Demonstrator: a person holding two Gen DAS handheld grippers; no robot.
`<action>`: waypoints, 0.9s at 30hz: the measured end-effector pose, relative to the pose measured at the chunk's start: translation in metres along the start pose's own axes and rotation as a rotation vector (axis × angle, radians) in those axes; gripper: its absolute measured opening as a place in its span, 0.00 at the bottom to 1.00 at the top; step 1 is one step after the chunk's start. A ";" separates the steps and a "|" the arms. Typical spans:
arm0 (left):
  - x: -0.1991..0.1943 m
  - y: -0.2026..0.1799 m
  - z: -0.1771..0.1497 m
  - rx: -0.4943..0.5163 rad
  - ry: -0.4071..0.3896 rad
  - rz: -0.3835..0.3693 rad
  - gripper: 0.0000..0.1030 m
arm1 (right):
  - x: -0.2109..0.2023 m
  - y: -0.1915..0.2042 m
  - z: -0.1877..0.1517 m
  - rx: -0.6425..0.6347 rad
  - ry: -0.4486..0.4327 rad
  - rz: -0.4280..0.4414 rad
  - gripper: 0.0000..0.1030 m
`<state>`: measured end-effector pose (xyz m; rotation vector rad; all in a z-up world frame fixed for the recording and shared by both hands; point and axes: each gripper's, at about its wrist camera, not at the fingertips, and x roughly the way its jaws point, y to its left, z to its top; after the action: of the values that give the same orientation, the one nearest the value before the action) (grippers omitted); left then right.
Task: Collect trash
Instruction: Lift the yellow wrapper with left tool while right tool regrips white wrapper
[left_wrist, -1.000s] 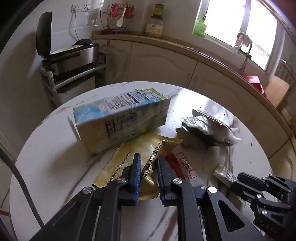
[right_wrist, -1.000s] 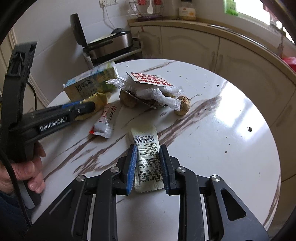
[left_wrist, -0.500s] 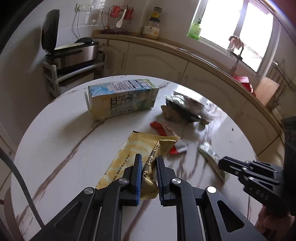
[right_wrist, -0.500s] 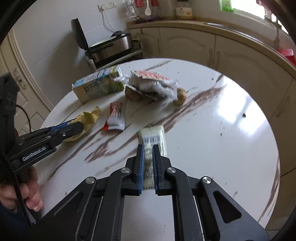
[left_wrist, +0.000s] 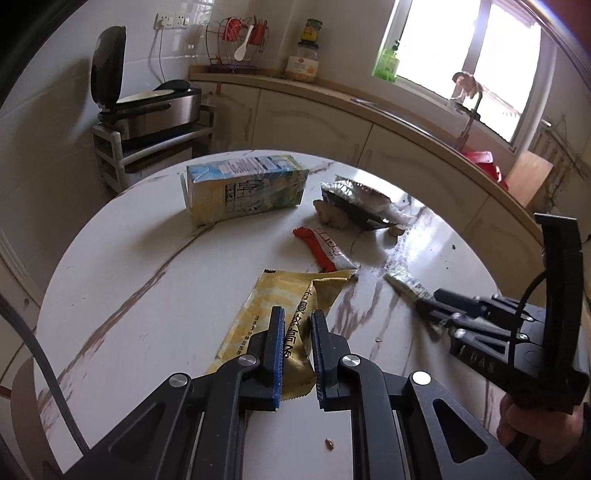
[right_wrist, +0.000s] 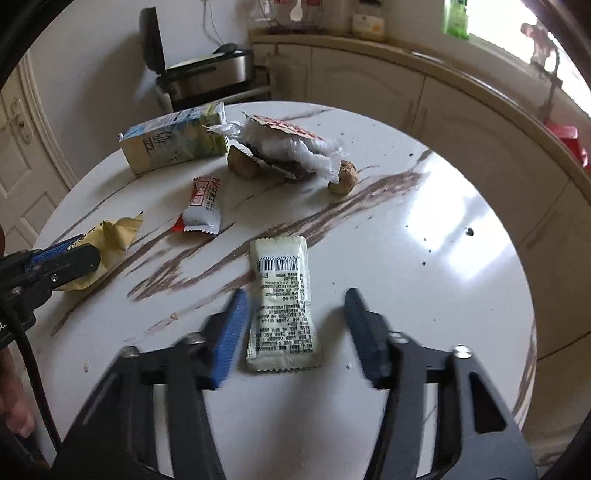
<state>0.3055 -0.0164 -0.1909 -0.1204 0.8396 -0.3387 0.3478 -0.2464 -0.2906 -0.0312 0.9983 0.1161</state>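
On the marble table, my right gripper gapes around the limp white sachet; I'd pinch its near edge. My left gripper clamps the yellow wrapper.

Yellow wrapper, red-and-white packet, cream barcoded sachet, brown-veined white table

I see a round marble-look table filling the lower view. At eleven o'clock sits an open electric griddle on a small grey rack. At twelve o'clock, on the curved counter, a wire holder with a white spoon, then a jar just beside it. At one o'clock — a green bottle by the window. Farther right, at two o'clock, a red basin.
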 end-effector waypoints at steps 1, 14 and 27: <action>-0.002 -0.001 -0.001 0.000 -0.003 0.002 0.09 | -0.002 -0.002 -0.002 0.014 0.001 -0.007 0.20; -0.024 -0.014 -0.007 0.016 -0.009 -0.023 0.08 | -0.031 -0.031 -0.030 0.183 -0.041 0.172 0.15; -0.031 -0.018 -0.020 0.032 0.009 -0.022 0.08 | -0.047 -0.023 -0.039 0.180 -0.051 0.201 0.15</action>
<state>0.2668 -0.0221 -0.1781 -0.0980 0.8420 -0.3738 0.2927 -0.2764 -0.2730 0.2362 0.9562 0.2095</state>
